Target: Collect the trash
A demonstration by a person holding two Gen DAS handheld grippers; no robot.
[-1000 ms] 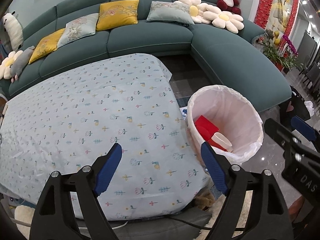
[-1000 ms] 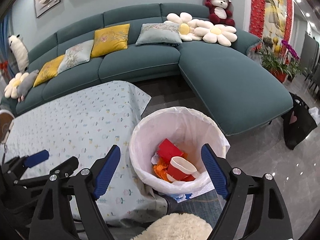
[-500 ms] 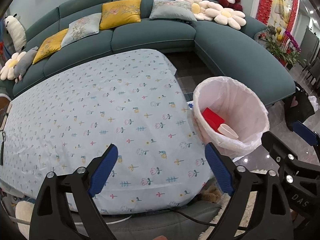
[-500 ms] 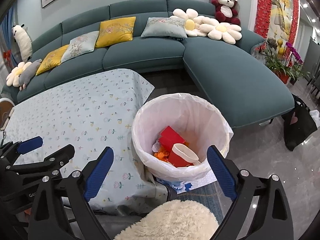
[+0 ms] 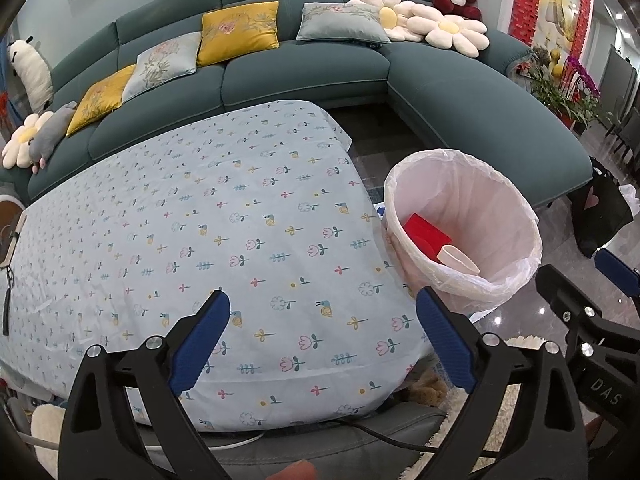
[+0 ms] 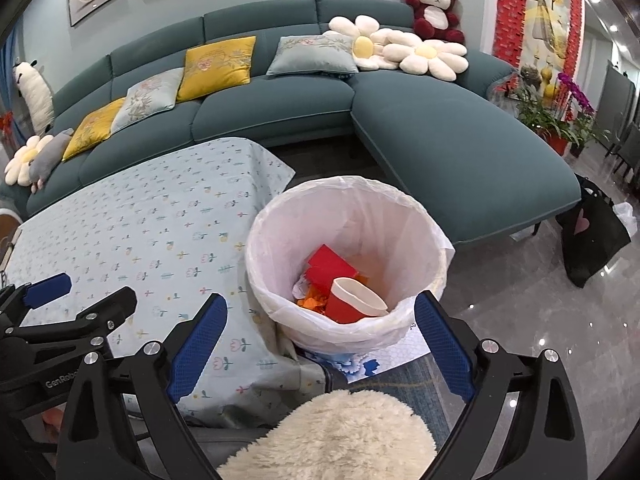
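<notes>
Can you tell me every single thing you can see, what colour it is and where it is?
Bin: one, white bag liner, on the floor beside the table.
Cup: one, red, white inside, in the bin.
Red card: one, in the bin.
Orange scraps: a few, in the bin.
Tablecloth: one, pale blue, flowered, over the table.
Sofa: one, teal, behind the table.
Flower cushions: two, white, on the sofa.
Teddy: one, red, on the sofa back.
Left gripper: blue pads, jaws open.
Right gripper: blue pads, jaws open.

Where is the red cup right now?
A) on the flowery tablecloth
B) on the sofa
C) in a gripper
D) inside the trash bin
D: the red cup lies tilted among red and orange scraps inside the white-lined trash bin, and both grippers are open with nothing between their fingers.
</notes>
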